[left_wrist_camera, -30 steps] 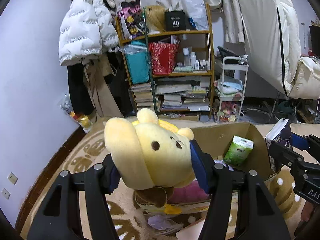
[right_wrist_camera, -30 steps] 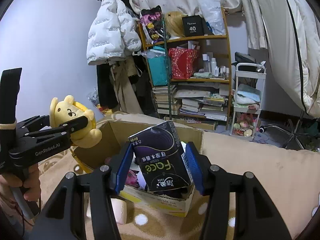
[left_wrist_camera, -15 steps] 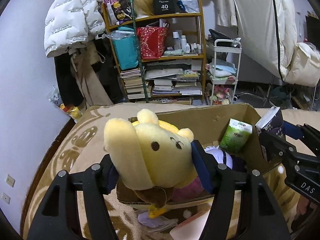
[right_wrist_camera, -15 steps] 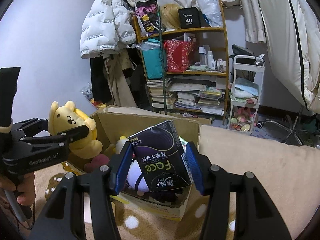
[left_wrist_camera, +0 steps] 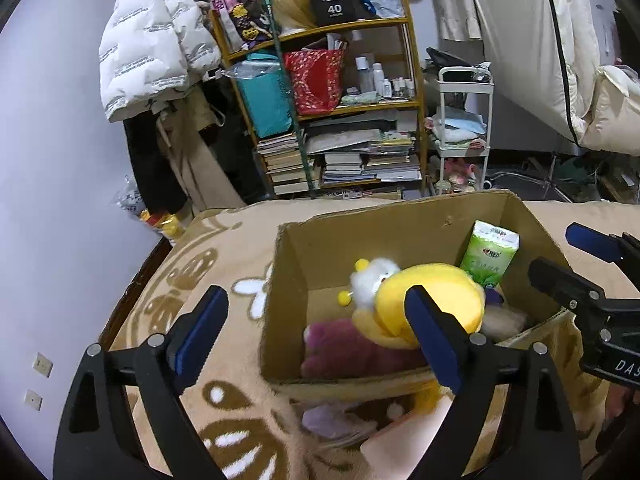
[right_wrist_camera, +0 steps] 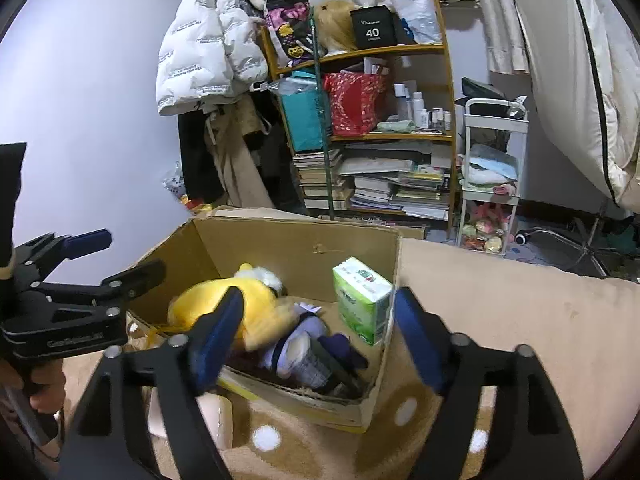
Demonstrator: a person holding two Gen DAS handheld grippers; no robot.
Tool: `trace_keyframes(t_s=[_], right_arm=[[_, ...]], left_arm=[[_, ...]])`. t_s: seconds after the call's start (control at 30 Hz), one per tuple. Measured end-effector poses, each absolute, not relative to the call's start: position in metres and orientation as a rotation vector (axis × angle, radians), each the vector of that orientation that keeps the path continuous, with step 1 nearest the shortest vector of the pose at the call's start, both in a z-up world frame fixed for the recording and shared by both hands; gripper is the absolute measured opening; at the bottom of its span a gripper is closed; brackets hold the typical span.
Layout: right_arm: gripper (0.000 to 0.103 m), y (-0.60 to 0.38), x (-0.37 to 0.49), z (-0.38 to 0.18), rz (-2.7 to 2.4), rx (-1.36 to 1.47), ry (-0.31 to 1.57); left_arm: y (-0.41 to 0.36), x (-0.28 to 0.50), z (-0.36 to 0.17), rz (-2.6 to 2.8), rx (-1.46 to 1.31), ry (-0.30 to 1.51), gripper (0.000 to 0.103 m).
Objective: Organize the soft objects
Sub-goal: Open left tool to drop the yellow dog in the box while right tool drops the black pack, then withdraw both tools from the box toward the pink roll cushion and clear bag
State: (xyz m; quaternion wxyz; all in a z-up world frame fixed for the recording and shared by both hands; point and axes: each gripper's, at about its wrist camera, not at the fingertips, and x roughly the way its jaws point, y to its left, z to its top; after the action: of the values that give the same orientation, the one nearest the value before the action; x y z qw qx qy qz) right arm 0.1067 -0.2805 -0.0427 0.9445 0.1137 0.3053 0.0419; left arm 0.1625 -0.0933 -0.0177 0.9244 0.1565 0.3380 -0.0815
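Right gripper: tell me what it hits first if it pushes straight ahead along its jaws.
Probably the dark tissue pack lying in the cardboard box, below the opening, empty jaws of the right gripper. The green tissue pack stands just right of that line; depth is uncertain.

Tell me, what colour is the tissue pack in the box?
The tissue pack is green and white, clearest in the right wrist view.

My claws' pads (left_wrist_camera: 200, 330) are blue; below them lie a yellow plush toy (left_wrist_camera: 434, 300), a green-and-white tissue pack (left_wrist_camera: 489, 254), and a tan blanket (left_wrist_camera: 192, 280) with brown-and-white motifs.
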Motion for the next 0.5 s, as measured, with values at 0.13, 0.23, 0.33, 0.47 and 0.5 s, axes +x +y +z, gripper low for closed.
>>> trace_keyframes(t_s=[0.13,0.23,0.33,0.47,0.5], right_arm=[[0.095,-0.279,0.102,-0.039,0.077,0.232,0.623],[0.103,-0.275,0.095,-0.034,0.074,0.236,0.627],[0.103,-0.269,0.087,-0.029,0.073,0.234,0.636],[0.103,-0.261,0.076,-0.025,0.083,0.221,0.657],[0.103,-0.258,0.072,-0.024,0.085,0.215,0.659]], left_arm=[[-0.079,0.155,-0.009,-0.137,0.298,0.707,0.096],[-0.069,0.146,-0.001,-0.127,0.276,0.700,0.099],[-0.059,0.137,0.005,-0.116,0.258,0.701,0.100],[-0.047,0.122,0.011,-0.114,0.240,0.704,0.100],[-0.045,0.118,0.012,-0.121,0.240,0.713,0.100]])
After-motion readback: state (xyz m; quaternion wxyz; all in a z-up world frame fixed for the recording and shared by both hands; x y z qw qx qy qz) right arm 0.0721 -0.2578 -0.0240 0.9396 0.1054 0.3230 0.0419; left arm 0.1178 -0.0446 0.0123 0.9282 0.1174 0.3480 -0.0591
